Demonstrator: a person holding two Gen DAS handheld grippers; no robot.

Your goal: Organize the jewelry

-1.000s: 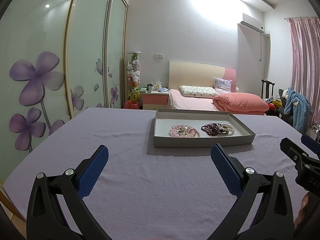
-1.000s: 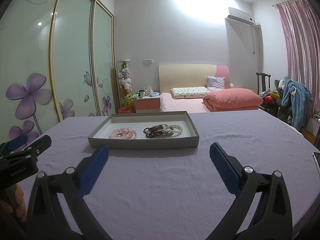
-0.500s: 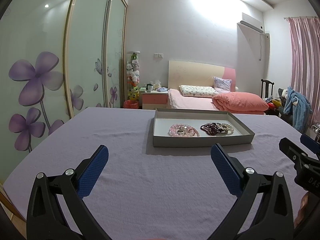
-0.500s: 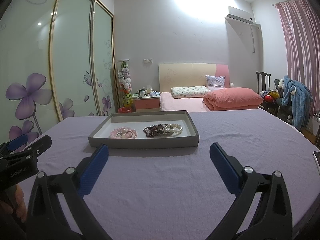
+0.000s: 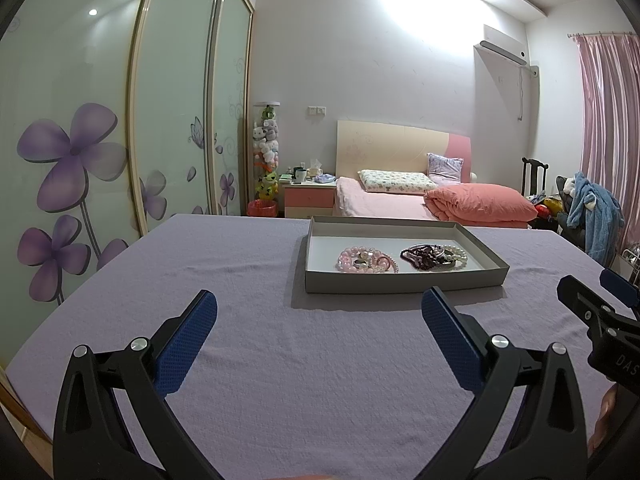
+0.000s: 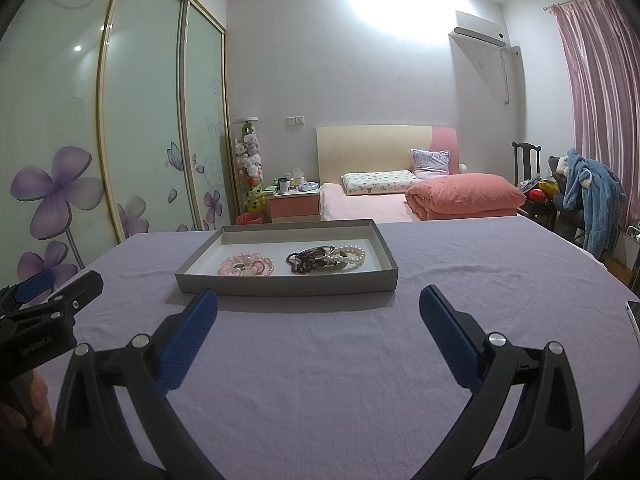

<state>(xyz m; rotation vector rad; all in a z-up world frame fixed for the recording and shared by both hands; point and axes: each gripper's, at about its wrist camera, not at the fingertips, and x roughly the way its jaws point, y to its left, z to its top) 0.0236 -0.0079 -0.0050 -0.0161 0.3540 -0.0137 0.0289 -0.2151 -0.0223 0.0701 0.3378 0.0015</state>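
A table under a lilac cloth (image 5: 280, 360) fills the lower half of both views, and the two grippers hang low over its near edge, level and pointing toward the far wall. The left gripper (image 5: 320, 320) has its jaws spread wide with nothing between them; its blue pads (image 5: 188, 340) frame bare cloth. The right gripper (image 6: 318, 316) is posed the same way, jaws wide apart and empty.

Beyond them a shallow grey tray (image 5: 400, 282) sits on the cloth: at about 1 o'clock from the left gripper, at 11 o'clock from the right one, and well clear of both sets of fingertips. Nothing lies on the cloth between the grippers and the tray. Inside, a pink bead bracelet (image 5: 366, 260) lies toward the left; just beside it at 3 o'clock is a tangle of dark beads (image 5: 424, 258), touching a white pearl bracelet (image 5: 456, 256).

A floral wardrobe (image 5: 100, 140) runs along at 9 o'clock, a bed (image 5: 400, 200) with a coral quilt stands at 12, and a pink curtain (image 6: 600, 100) hangs at 2 o'clock.

The left camera catches the right gripper's tip at its 4 o'clock edge; the right camera shows the left gripper's body and a fingertip (image 6: 38, 396) of the hand holding it at 8 o'clock, plus a white corner of something (image 6: 634, 312) at 3 o'clock, too cropped to identify.
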